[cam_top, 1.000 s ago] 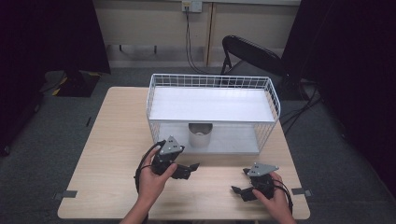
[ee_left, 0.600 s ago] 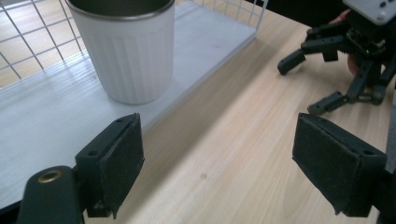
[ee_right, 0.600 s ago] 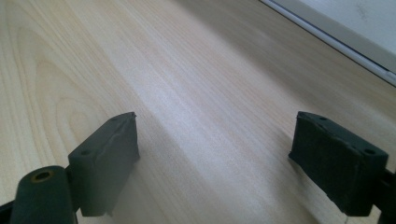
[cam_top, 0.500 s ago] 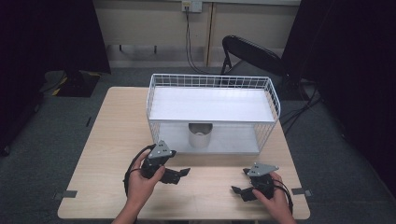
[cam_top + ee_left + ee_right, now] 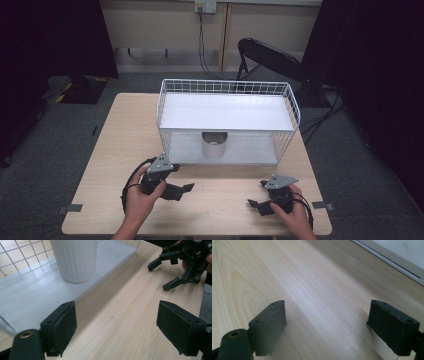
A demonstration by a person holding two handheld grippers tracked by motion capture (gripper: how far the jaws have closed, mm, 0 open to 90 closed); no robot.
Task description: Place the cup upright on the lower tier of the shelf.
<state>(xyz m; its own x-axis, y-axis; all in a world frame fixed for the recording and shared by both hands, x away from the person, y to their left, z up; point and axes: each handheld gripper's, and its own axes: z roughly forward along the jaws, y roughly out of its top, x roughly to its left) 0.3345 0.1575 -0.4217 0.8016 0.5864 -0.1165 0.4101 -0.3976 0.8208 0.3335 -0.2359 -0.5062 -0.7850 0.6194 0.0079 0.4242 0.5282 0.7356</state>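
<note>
Left gripper (image 5: pixel 116 322) wide open, empty; the cup (image 5: pixel 74 258) stands ahead-left on the rack's lower shelf (image 5: pixel 27 297). Judged light, rigid, ribbed plastic: grip mid-wall across its width. Right gripper (image 5: pixel 327 325) likewise open, empty.

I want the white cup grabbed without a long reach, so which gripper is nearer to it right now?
Left. The left gripper sits just in front of the white cup on the rack's lower shelf; the right gripper is farther off toward the table's right front.

— How many tongs are on the tabletop (image 5: pixel 115 145)?
— Two: the left tongs (image 5: pixel 181 189) and the right tongs (image 5: pixel 257 196).
— And cups?
— One white cup (image 5: pixel 214 145), inside one wire basket (image 5: pixel 227 86).
— Chairs behind?
— One black chair (image 5: pixel 270 56).
</note>
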